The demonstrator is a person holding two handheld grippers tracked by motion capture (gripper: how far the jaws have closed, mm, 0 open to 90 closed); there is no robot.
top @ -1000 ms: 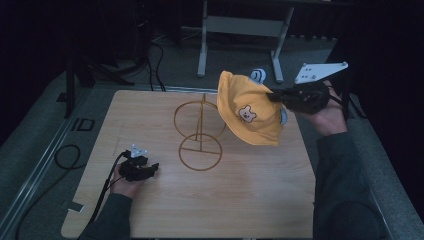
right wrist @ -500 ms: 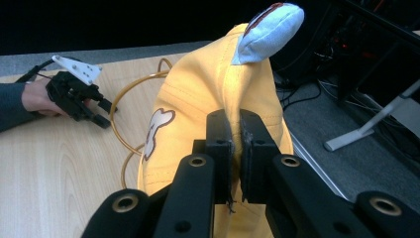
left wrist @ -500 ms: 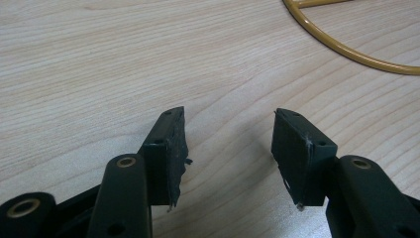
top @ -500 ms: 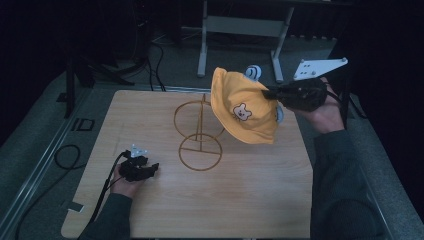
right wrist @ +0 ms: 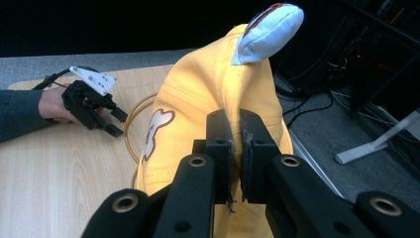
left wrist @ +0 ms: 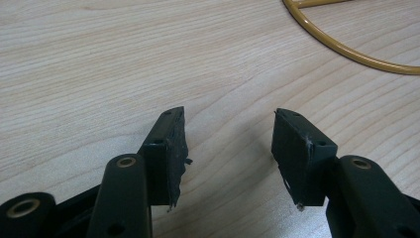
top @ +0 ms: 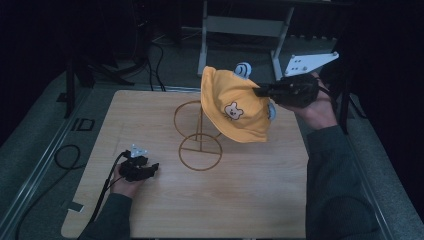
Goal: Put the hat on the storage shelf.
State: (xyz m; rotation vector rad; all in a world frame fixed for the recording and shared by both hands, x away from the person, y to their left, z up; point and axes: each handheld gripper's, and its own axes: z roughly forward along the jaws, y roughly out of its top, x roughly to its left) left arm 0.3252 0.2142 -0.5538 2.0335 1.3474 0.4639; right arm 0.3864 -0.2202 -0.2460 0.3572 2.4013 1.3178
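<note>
Right gripper point(top: 261, 92), upper right of the high view: jaws closed tight on a fold of the yellow hat point(top: 232, 107), pinching the fabric at the hat's right edge. The hat hangs in the air above the bench point(top: 150, 120), draped low enough to cover the upper part of the wire stand point(top: 199, 134) from this angle; whether cloth touches wire I cannot tell. A bear face patch point(top: 233, 110) sits on the hat's front, and a pale blue ear point(top: 243, 68) sticks up at its top edge.

Right gripper view: the two black jaws meet in the centre of the frame with only a thin ridge of yellow hat point(right wrist: 208, 94) between them. The blue ear point(right wrist: 270, 32) is at the top, part of the bear patch point(right wrist: 156, 131) at centre left. A curve of the wire stand point(right wrist: 130, 130) shows left of the hat. The left gripper point(right wrist: 115, 122) appears at the far left, held in a hand point(right wrist: 53, 105) above the bench point(right wrist: 54, 173).

Left gripper point(top: 150, 169), lower left of the high view: resting low at the bench surface, just left of the stand's base ring, held by the left hand point(top: 125, 186). Left gripper view: jaws spread wide apart, nothing between them, bare wood grain point(left wrist: 148, 64) below. An arc of the stand's base ring point(left wrist: 346, 47) crosses the upper right corner.
</note>
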